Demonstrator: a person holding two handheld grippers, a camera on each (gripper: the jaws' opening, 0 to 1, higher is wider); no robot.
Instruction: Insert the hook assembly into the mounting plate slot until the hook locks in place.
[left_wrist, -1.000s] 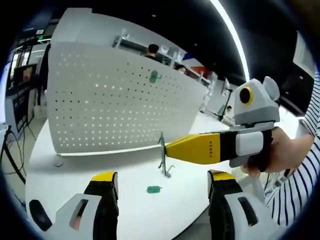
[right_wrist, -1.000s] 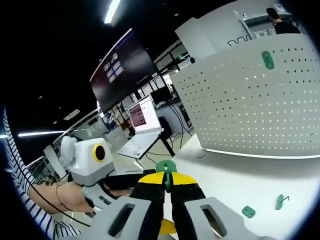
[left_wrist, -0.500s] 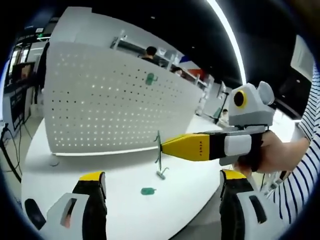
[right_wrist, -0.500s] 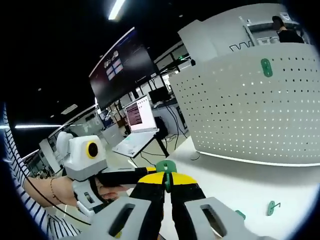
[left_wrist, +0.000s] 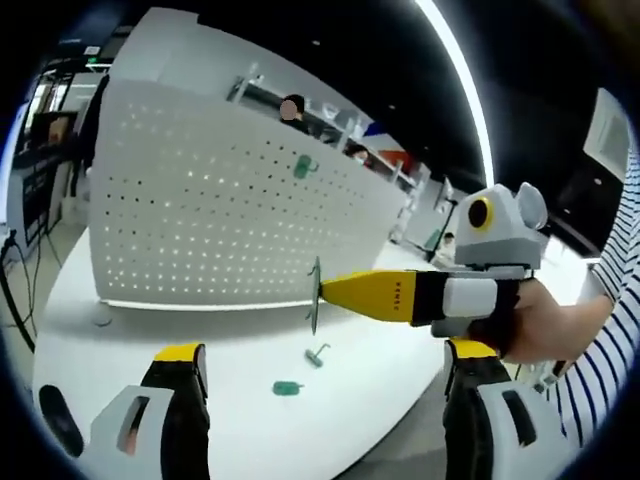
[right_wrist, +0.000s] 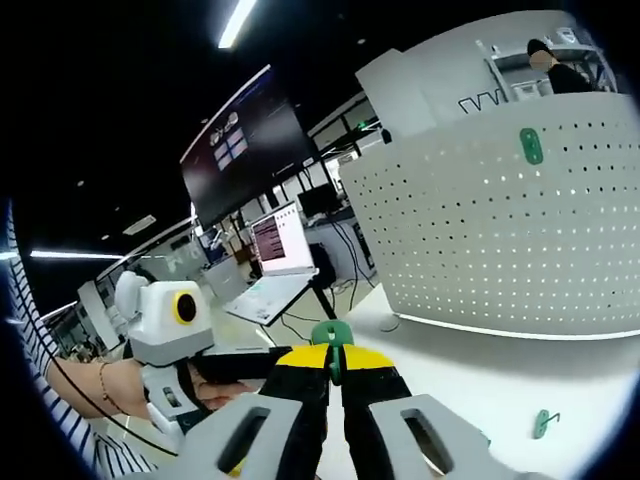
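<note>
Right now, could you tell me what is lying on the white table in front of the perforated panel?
On the white table lie a small green plastic plate and a green metal hook. The table's near edge is hidden behind the left gripper's fingers.

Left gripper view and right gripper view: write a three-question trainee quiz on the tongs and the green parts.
1. True or false: the right tongs are shut on a green plastic hook piece.
2. The left tongs are: A) open, B) shut on a plate, C) shut on a cable.
3. Fill in: a green plastic plate hangs on the white perforated ____.

Loose on the round white table: a small green plastic block and a green metal hook.

Key: 1 true; 2 A; 3 pegboard.
</note>
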